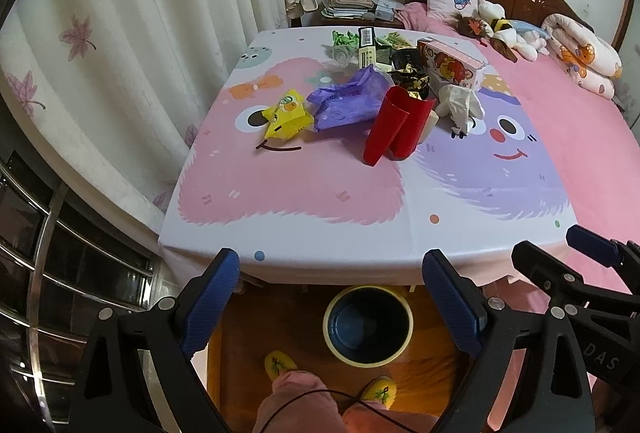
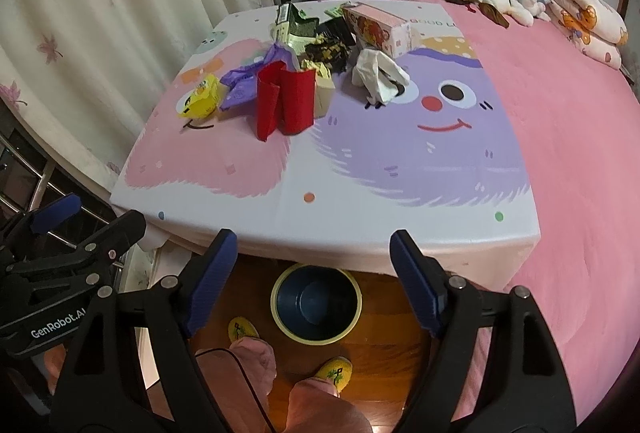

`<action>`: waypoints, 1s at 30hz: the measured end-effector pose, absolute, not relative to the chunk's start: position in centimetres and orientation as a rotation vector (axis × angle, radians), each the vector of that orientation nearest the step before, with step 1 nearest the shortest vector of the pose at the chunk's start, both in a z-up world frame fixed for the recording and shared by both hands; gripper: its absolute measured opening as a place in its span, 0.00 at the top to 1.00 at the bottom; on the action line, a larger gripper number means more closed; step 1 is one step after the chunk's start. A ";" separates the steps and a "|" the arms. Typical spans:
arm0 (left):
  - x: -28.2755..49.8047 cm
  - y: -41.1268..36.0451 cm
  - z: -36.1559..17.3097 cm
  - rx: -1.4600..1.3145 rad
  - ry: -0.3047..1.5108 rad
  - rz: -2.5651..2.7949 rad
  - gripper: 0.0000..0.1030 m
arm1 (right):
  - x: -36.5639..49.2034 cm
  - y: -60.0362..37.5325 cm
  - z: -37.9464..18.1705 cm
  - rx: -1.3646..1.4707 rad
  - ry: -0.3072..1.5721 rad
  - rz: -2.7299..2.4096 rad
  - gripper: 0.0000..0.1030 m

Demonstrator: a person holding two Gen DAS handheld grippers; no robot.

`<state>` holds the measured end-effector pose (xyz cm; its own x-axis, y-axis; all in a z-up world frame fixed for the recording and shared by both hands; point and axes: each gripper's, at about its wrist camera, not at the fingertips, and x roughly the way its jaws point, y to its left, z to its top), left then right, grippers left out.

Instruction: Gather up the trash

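Both grippers hang over the bin (image 1: 368, 329) with jaws wide and empty, left gripper (image 1: 332, 297) beside right gripper (image 2: 312, 273), while the red wrapper (image 2: 282, 101) stands well beyond the bin on the table (image 2: 320, 217), roughly equidistant from both.

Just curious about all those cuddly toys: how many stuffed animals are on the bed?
3 that I can tell apart, heaped together by the headboard: a brown one, a white one with a bee-striped body and a pale one beside the rolled quilt. Others may be hidden in the heap.
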<state>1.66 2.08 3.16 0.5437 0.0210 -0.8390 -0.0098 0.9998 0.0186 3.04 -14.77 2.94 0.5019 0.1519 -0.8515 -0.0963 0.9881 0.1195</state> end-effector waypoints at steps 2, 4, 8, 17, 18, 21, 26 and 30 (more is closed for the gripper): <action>2.2 2.4 3.2 0.007 0.997 0.012 0.09 | 3.5 -14.4 3.2 0.056 1.024 0.155 0.27; 3.0 2.8 3.4 0.007 0.992 0.013 0.09 | 4.3 -14.0 3.4 0.055 1.015 0.156 0.27; 5.0 3.7 3.8 0.013 0.982 0.004 0.09 | 6.2 -13.0 3.8 0.058 1.007 0.152 0.28; 13.0 6.6 4.8 0.089 0.992 -0.023 0.09 | 12.7 -9.9 4.2 0.073 0.998 0.124 0.31; 14.1 6.9 4.7 0.089 0.998 -0.039 0.09 | 13.4 -9.7 4.2 0.079 0.991 0.127 0.31; 17.4 8.6 4.4 0.079 1.022 -0.031 0.09 | 16.1 -8.8 4.0 0.073 0.971 0.107 0.31; 22.7 12.1 2.8 0.036 1.070 -0.038 0.09 | 20.3 -7.8 2.9 0.040 0.976 0.092 0.31; 25.4 13.4 1.0 0.056 1.107 -0.071 0.09 | 23.0 -6.9 1.7 -0.015 0.986 0.106 0.31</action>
